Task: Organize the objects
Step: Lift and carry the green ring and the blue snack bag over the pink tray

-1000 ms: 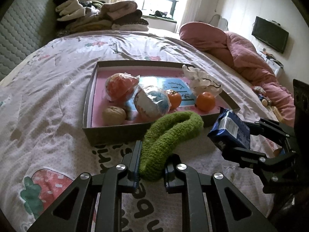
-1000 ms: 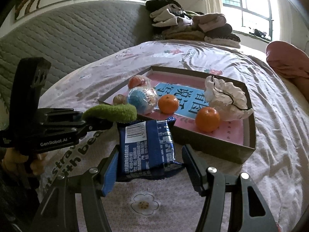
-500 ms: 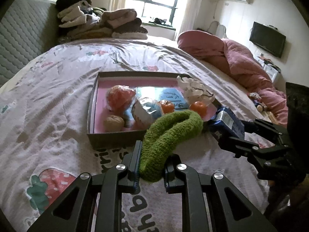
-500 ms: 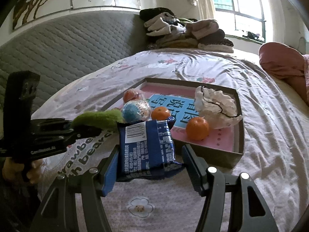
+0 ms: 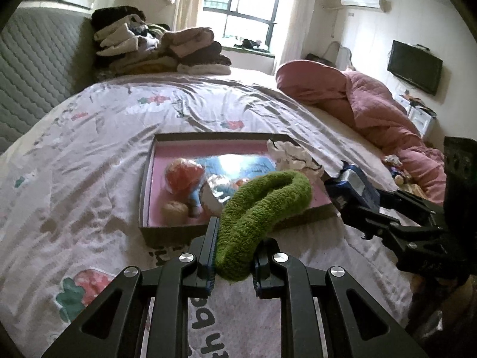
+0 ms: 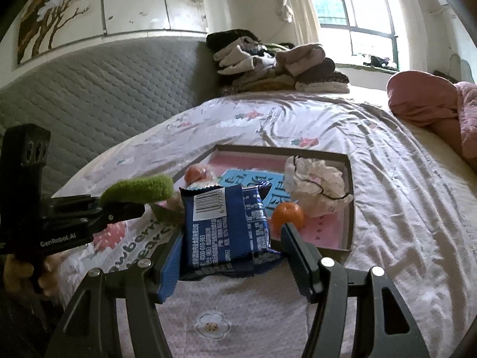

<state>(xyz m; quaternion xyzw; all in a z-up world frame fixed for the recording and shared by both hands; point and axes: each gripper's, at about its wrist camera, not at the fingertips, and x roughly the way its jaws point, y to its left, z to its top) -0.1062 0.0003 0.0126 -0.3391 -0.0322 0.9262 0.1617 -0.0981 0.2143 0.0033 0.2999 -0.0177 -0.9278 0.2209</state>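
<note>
Strawberry-print bedsheet (image 6: pixel 387 208); left gripper (image 6: pixel 125 205), marked "GenRobot.AI", pinches green sock (image 5: pixel 262 208); right gripper (image 6: pixel 232 256) clamps barcoded blue packet (image 6: pixel 226 226).

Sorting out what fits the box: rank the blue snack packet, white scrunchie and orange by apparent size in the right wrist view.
1. blue snack packet, though it is nearest the camera, which inflates it
2. white scrunchie
3. orange

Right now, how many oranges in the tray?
1 shows clearly: an orange in the tray, beside the white cloth. Another orange sliver peeks behind the green sock; it may be a second.
</note>
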